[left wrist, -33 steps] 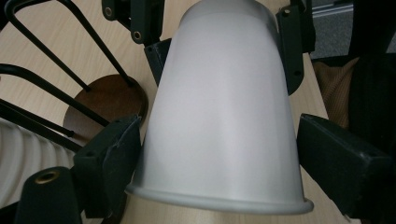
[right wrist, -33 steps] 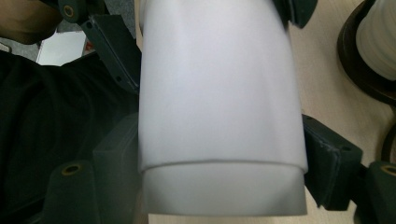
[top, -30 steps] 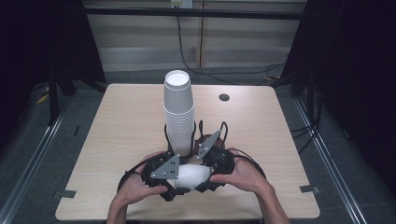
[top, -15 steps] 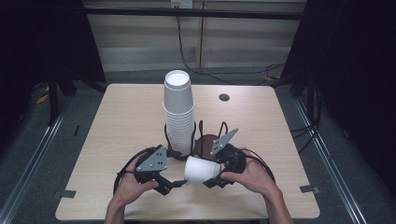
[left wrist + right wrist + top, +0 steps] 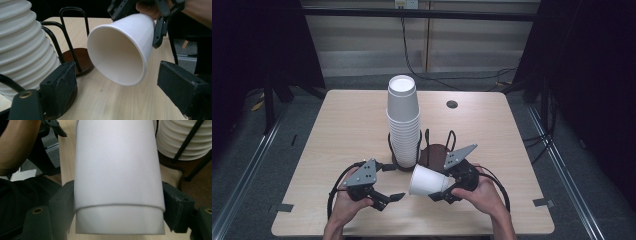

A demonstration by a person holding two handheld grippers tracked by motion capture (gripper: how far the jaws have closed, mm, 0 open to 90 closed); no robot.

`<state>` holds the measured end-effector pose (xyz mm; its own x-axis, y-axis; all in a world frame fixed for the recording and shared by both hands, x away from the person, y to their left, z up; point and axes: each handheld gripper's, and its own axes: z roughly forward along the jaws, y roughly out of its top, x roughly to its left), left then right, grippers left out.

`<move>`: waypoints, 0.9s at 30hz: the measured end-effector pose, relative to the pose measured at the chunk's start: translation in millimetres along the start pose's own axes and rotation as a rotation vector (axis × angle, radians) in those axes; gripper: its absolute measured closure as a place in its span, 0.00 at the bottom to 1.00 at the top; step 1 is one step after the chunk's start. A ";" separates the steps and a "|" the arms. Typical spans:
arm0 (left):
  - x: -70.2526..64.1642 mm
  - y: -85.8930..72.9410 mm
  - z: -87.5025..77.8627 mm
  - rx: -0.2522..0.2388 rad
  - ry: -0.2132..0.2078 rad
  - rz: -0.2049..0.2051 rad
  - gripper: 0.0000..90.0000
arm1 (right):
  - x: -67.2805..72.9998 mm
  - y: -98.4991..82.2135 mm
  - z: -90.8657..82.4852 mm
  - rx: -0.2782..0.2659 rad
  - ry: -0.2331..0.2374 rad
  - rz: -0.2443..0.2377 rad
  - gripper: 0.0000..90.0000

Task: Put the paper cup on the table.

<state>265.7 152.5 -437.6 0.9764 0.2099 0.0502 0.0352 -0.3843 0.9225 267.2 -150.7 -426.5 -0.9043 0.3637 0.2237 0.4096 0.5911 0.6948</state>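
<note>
White, smooth paper cup (image 5: 428, 181) lies sideways, mouth toward the left.

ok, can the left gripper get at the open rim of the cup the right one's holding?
Probably yes. The right gripper holds the cup on its side, mouth turned toward the left gripper. Only bare table lies between them. The cup stack stands behind, out of the way.

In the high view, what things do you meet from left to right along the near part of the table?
left gripper → white paper cup → right gripper held by the right hand.
</note>
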 end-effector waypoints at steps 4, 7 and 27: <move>-1.6 -3.5 -2.7 -0.025 0.008 -0.013 0.17 | 0.0 -4.0 2.1 -0.053 0.008 0.000 0.26; -1.1 -6.0 0.8 -0.021 -0.012 -0.033 0.17 | -0.7 -7.5 2.9 -0.094 0.016 0.008 0.26; -5.3 -18.1 1.3 -0.068 -0.012 -0.061 0.17 | -1.6 -25.1 9.4 -0.302 0.058 -0.003 0.26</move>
<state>260.2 157.2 -455.1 0.9755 0.2199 -0.0110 0.0803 -0.3090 0.9477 259.5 -159.4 -450.7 -0.9142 0.3154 0.2543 0.3607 0.3478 0.8654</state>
